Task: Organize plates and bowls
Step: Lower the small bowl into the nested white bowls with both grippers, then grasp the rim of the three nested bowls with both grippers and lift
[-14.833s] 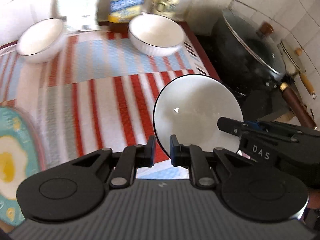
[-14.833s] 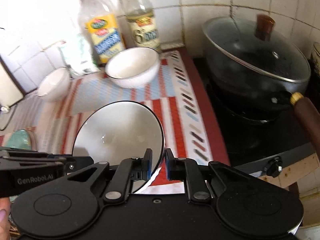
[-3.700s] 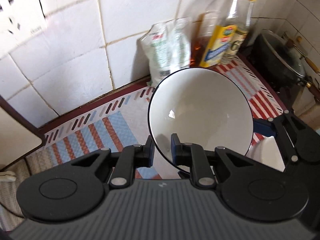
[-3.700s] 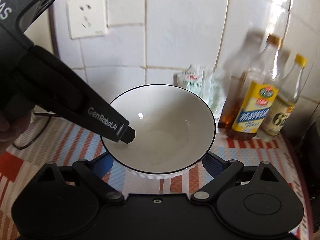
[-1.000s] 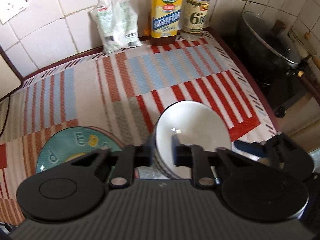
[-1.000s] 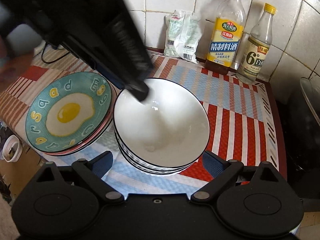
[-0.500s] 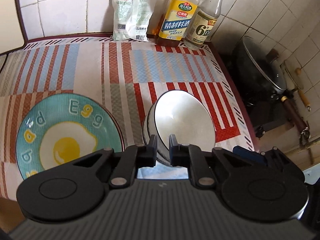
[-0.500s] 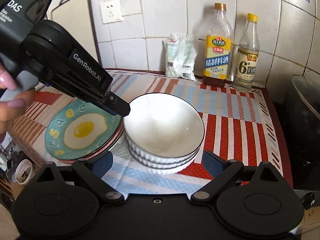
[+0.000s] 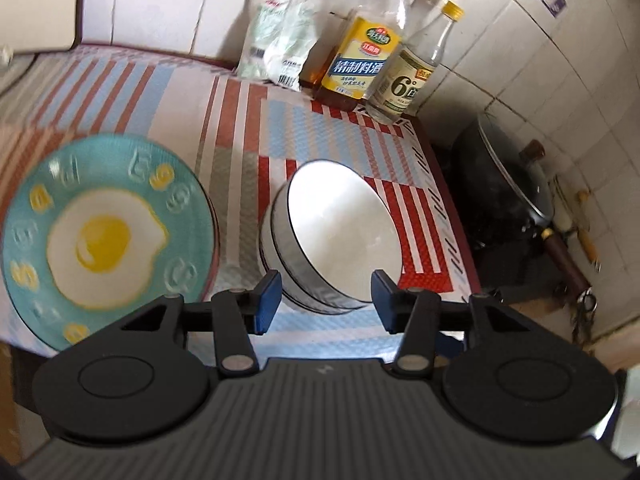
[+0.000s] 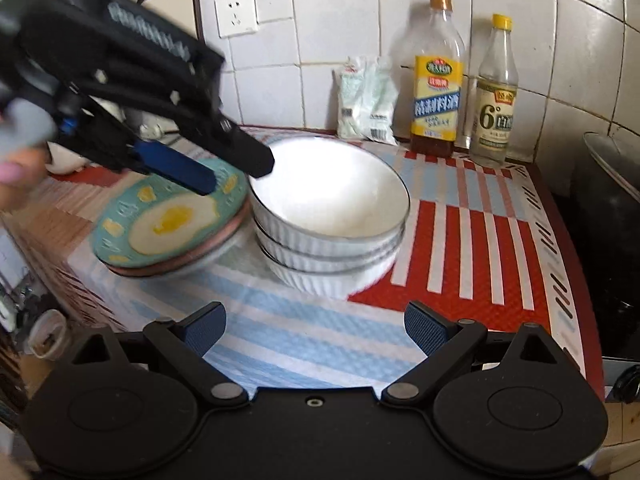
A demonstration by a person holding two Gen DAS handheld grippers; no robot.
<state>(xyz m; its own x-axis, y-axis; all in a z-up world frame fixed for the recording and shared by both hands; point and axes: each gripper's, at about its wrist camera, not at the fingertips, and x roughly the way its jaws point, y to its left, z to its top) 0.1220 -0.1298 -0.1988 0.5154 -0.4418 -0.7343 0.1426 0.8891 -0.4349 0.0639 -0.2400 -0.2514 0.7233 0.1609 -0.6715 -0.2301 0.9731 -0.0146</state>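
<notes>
The left gripper (image 9: pixel 326 300) had its jaws spread wide and held nothing. The near edge of the bowls (image 9: pixel 340 236) sat just ahead of and between those jaws, not touching them. The bowls were three white ones with dark rims, nested one inside another on a striped mat (image 9: pixel 240 112) that covered the surface. To the left of the jaws, just beside the bowls, lay the plates (image 9: pixel 104 236), a low stack topped by a teal plate with a fried-egg picture.

The right gripper (image 10: pixel 316 330) also had its jaws wide apart and empty, held low over the blue-and-white part of the mat, near the front edge. The bowls (image 10: pixel 328 216) stood ahead of these jaws, apart from them. The plates (image 10: pixel 168 220) were ahead and to the left, their rim just beside the bowls. In the right wrist view the left gripper (image 10: pixel 236 168) hung blurred above the plates, one tip close to the top bowl's left rim.

Farther ahead, against the tiled wall, stood a packet (image 10: pixel 368 96), then a yellow-labelled bottle (image 10: pixel 438 80) and a clear bottle (image 10: pixel 494 92) to its right. A black lidded pan (image 9: pixel 508 188) sat to the far right of the left jaws, off the mat. A wall socket (image 10: pixel 236 12) was high on the wall, ahead and left of the right jaws.
</notes>
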